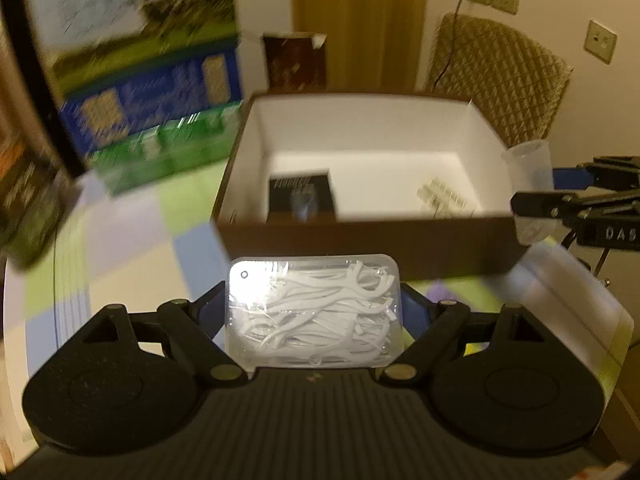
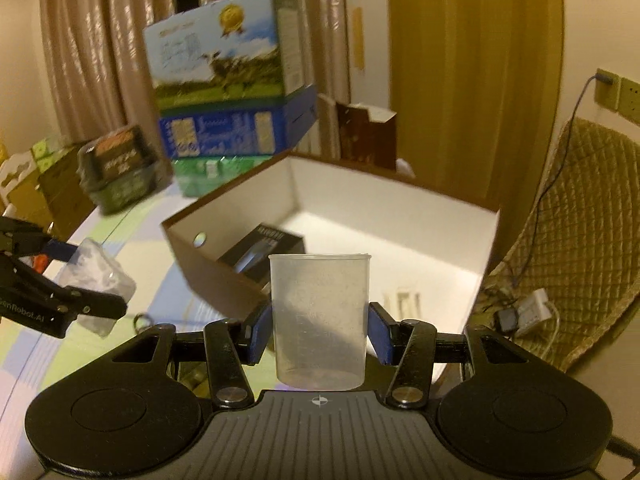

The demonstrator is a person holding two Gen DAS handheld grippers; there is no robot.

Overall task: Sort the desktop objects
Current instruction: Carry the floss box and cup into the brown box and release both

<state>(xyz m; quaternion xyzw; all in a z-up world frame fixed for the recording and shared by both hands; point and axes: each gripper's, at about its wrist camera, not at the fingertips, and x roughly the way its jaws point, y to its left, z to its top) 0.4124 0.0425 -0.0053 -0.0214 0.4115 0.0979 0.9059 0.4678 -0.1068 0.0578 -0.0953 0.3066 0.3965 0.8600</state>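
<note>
Translucent plastic cup (image 2: 320, 320), clamped upright in the right gripper (image 2: 318, 334) jaws, and floss-pick case (image 1: 314, 314), gripped by the left gripper (image 1: 314, 312), both carried above the surface toward the open brown box (image 1: 420, 248) for sorting.

dim warm yellow indoor light, motion blur on background, fisheye bending and dark corners
</note>
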